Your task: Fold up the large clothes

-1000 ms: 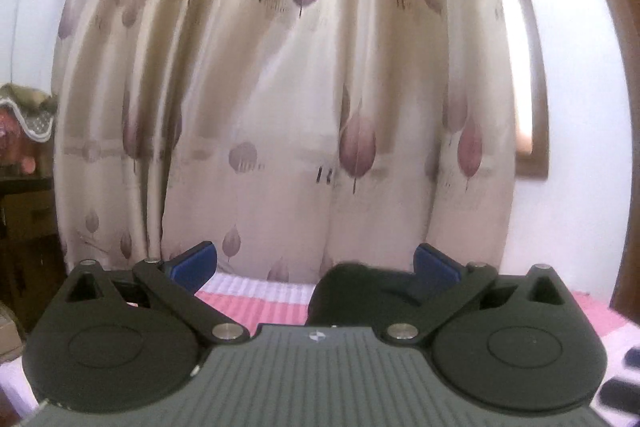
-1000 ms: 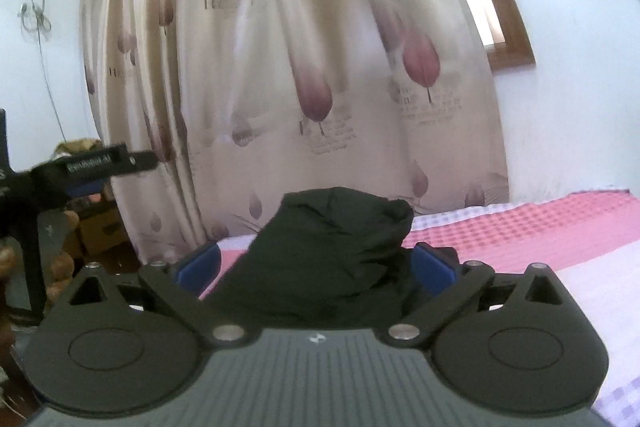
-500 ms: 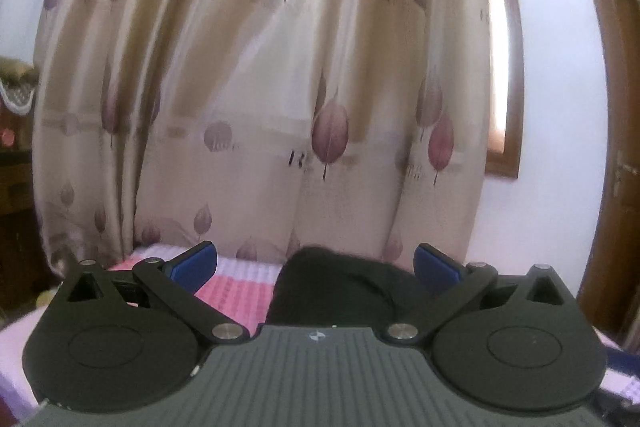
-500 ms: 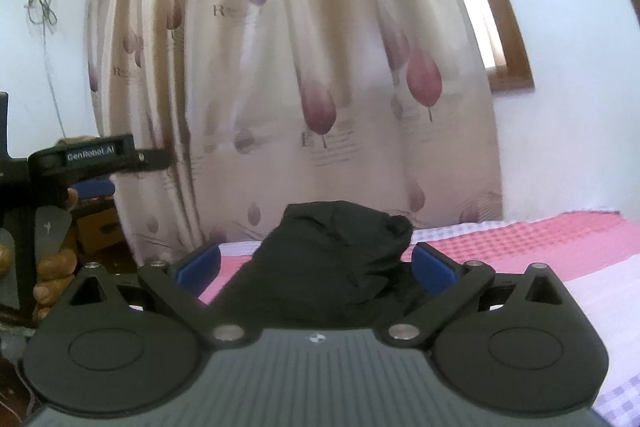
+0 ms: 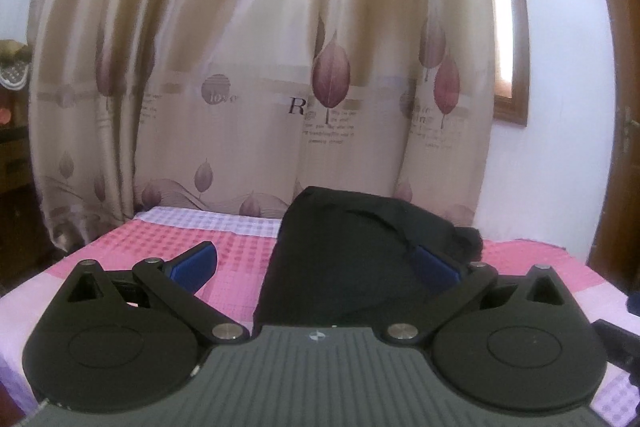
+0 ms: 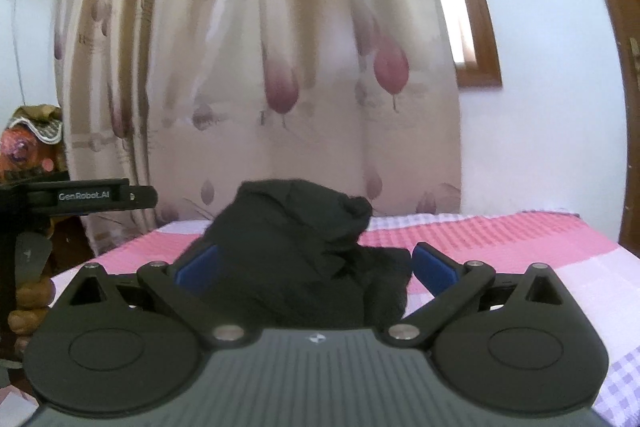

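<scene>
While the black garment [image 5: 352,259] sits bunched in a dark heap on the pink checked bed [image 5: 236,251], it fills most of the gap between the blue pads of the left tongs [image 5: 314,265]. In the left wrist view the cloth lies toward the right side of that gap: its right edge drapes over and partly hides the right pad [image 5: 436,269], while the left pad [image 5: 196,263] stands clear of it, with bedcover showing between pad and cloth. The jaws of the left tongs are spread wide apart and grip nothing.

From the right wrist view the same garment [image 6: 296,247] rises as a crumpled mound between the pads of the right tongs [image 6: 316,267]. Here it leans left: its left edge covers part of the left pad [image 6: 198,263], and the right pad [image 6: 434,269] is just beside the cloth's lower fold; whether they touch cannot be told. These jaws also stand wide apart, clamped on nothing.

Beyond the garment the bed runs to a far strip of pale lilac check [image 5: 208,217], then a cream curtain [image 5: 280,67] printed with purple leaves hangs to the bed's far edge. Right of the curtain is a brown window frame [image 5: 514,27] on a white wall. At the left edge of the right wrist view the other black handheld device [image 6: 80,195] shows, labelled GenRobot.AI.
</scene>
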A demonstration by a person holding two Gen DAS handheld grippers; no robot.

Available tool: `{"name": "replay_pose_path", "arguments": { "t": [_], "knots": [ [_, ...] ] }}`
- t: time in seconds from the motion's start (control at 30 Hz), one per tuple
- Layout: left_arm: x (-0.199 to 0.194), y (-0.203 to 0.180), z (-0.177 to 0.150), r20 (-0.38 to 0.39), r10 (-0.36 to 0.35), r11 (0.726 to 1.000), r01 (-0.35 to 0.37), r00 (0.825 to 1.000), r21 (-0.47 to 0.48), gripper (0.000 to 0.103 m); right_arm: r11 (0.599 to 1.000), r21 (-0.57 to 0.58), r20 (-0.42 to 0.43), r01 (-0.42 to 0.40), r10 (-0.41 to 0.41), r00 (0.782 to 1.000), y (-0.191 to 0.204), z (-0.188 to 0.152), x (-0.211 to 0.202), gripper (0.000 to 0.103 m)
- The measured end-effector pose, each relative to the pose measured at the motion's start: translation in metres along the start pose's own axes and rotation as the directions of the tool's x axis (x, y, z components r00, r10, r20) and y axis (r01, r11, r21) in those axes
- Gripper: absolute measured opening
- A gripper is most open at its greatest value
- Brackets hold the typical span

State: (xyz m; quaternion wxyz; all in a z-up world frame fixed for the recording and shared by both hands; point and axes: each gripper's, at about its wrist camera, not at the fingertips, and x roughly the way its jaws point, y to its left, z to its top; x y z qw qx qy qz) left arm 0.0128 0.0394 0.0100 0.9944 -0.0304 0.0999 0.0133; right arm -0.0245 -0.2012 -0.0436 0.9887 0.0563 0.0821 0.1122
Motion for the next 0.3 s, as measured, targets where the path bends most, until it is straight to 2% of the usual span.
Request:
{"name": "replay_pose_path", "arguments": {
  "t": [0.3],
  "knots": [
    [0.0058,-0.0001,-0.0097,-0.007,-0.014,1.000,0.015,1.000,0.025,0.103,1.000,0.003,-0.023,0.027,-0.027,0.999,-0.0015,-0.0040,0.0047,0.103]
  ]
}}
